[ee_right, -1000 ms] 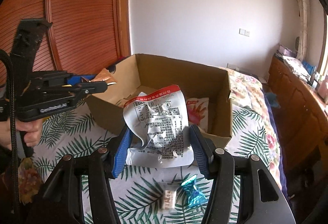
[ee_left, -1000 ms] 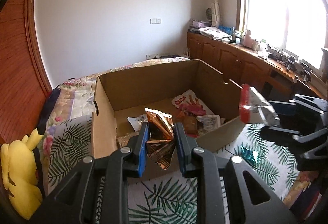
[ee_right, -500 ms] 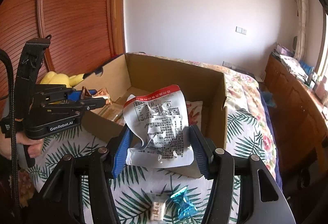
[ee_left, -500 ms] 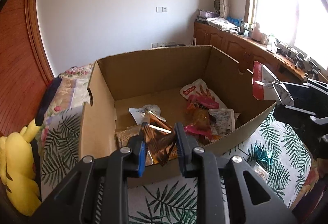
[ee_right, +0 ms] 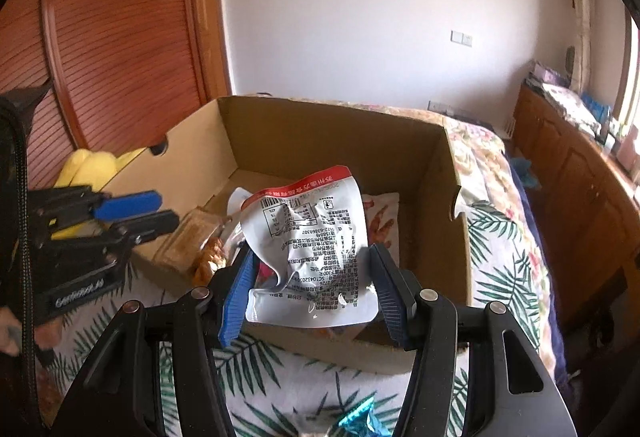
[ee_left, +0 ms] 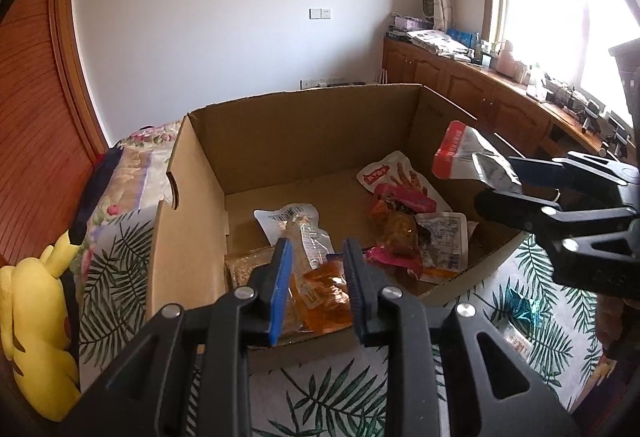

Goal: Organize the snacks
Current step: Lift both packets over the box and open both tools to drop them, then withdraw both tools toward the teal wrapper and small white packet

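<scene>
While its jaws have just been opening, the left gripper [ee_left: 316, 285] hangs over the near left corner of the cardboard box [ee_left: 304, 133] with a narrow gap between its fingers [ee_left: 280, 277]; the orange snack packet [ee_left: 324, 293] shows in that gap but lies down in the box, and the pads do not press on it. At about 12 o'clock from those fingers lies a clear packet with a white label [ee_left: 298, 227], and at about 9 o'clock a flat packet of brownish grains [ee_left: 244, 265] rests on the box floor against the near wall. Toward 2 o'clock sits a heap of pink, red and white packets [ee_left: 404, 213] by the right wall. The right gripper [ee_right: 312, 289] stands about half open, its fingers [ee_right: 240, 293] clamped on the lower edges of a crumpled silver pouch with a red top band [ee_right: 312, 233], which is held upright in the air over the box's near edge. In the left wrist view that pouch [ee_left: 464, 157] hangs above the box's right wall at about 2 o'clock. The box stands on a bed with a palm-leaf cover [ee_left: 332, 397]. A blue foil sweet [ee_right: 356, 421] lies on the cover near the right gripper, outside the box. A yellow plush toy [ee_left: 36, 333] sits at 9 o'clock, left of the box, before a wooden wardrobe door [ee_right: 120, 29].
</scene>
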`<act>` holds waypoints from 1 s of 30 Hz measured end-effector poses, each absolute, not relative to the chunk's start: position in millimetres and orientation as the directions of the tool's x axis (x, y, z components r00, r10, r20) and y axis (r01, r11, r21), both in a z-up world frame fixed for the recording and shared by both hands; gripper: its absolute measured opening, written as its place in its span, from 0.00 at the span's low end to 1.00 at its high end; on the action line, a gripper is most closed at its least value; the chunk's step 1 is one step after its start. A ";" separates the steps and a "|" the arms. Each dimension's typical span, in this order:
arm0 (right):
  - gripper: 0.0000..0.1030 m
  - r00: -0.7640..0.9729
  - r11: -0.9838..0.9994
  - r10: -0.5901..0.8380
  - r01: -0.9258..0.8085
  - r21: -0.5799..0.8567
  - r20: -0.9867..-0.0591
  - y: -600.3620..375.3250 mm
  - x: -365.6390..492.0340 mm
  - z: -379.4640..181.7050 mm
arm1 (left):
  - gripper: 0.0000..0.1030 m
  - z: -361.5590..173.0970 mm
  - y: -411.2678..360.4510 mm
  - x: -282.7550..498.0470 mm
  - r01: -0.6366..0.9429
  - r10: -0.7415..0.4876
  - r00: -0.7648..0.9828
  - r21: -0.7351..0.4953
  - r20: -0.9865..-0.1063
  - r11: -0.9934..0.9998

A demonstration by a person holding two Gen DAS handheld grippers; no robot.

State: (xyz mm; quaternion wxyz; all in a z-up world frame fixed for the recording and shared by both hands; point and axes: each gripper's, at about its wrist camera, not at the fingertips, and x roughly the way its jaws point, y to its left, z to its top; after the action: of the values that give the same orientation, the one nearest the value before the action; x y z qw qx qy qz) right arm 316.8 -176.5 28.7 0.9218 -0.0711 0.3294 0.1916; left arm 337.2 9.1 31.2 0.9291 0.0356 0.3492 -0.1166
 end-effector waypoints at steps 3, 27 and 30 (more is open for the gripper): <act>0.56 0.708 0.923 0.292 -0.385 -0.004 -0.643 -175.1 325.1 26.0 | 0.26 31.1 9.6 338.6 0.240 -0.197 0.726 -0.026 -0.659 0.971; 0.68 0.698 0.923 0.327 -0.380 0.057 -0.637 -177.1 325.9 16.9 | 0.48 31.9 8.1 337.3 0.228 -0.177 0.734 -0.007 -0.656 0.974; 0.70 0.700 0.919 0.333 -0.392 0.050 -0.631 -175.0 321.0 20.8 | 0.49 36.5 8.0 332.9 0.234 -0.188 0.738 -0.015 -0.648 0.972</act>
State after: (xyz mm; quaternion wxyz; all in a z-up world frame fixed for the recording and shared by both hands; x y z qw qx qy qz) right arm 321.0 -175.0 20.8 0.9210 -0.0440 0.3332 0.1969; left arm 332.9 8.0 36.5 0.9316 0.0338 0.3438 -0.1132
